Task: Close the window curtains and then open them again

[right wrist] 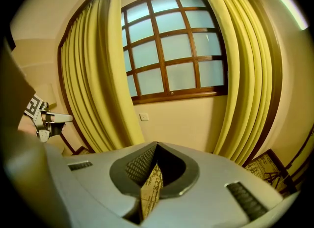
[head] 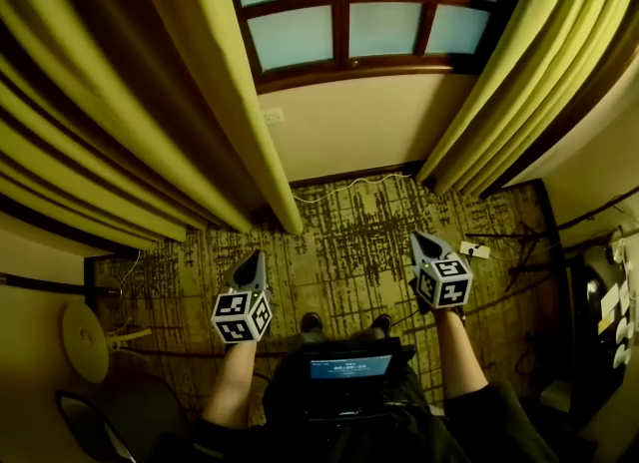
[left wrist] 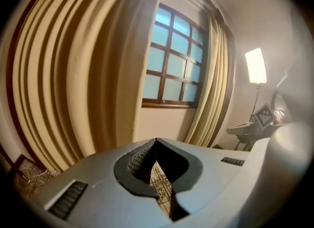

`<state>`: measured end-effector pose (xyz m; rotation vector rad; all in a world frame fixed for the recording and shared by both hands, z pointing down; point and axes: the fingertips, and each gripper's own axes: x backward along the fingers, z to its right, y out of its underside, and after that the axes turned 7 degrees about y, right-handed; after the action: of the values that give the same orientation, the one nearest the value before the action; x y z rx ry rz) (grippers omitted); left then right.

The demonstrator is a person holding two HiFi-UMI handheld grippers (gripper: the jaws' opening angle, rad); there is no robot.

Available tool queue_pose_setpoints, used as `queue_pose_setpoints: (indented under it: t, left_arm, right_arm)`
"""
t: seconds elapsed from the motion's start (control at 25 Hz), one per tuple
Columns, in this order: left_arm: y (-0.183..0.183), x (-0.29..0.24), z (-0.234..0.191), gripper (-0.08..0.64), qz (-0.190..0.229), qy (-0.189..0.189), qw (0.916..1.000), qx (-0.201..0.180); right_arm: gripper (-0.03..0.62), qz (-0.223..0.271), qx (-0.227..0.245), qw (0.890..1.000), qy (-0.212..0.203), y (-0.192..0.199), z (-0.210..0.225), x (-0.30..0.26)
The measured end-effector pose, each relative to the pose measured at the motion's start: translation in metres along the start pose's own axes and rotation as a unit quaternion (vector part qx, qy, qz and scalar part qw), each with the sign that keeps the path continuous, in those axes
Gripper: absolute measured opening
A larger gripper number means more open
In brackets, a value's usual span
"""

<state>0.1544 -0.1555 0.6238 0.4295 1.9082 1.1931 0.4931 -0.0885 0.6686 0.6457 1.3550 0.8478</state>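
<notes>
Below the wooden-framed window, both grippers are hovering over the patterned carpet, each one held out in front of the person and pointing toward the wall. The left gripper is showing its jaws pressed together at the tips in its own view, with nothing lying between the ribbed pads and only carpet showing through the gap behind them. The right gripper is sitting the same way, jaws meeting at the tips and gripping nothing. Neither tool is touching any fabric. The left curtain is hanging gathered in thick yellow-green folds at the left of the window, its inner edge reaching down to the carpet near the left gripper but staying apart from it. The right curtain is hanging bunched at the right side, well apart from the right gripper. Between the two curtains the frosted panes are standing uncovered, and a wall socket is showing on the pale wall under the sill. A white cable is trailing along the skirting, and a floor lamp is glowing off to the right in the left gripper view.
</notes>
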Motion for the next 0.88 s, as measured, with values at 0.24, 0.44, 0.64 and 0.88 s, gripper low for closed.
queue_pose_setpoints:
  t: [0.24,0.44,0.64,0.88]
  left_arm:
    - [-0.002,-0.026,0.035,-0.006,-0.009,0.026,0.9995,-0.013]
    - [-0.013,-0.065,0.084,-0.006,-0.018,0.070,0.9966,-0.038]
    - [-0.021,-0.110,0.141,-0.006,-0.033,0.117,0.9901,-0.071]
    - [-0.039,-0.157,0.235,-0.006,-0.032,0.166,0.9803,-0.103]
  right_arm:
    - [0.011,0.010,-0.013,1.000,0.021,0.002,0.037,0.018]
    - [0.011,0.013,-0.036,0.998,0.049,0.011,0.083,0.033]
    - [0.011,0.027,-0.063,0.995,0.076,0.014,0.130,0.047]
    - [0.011,0.039,-0.077,0.991,0.098,0.017,0.194,0.077]
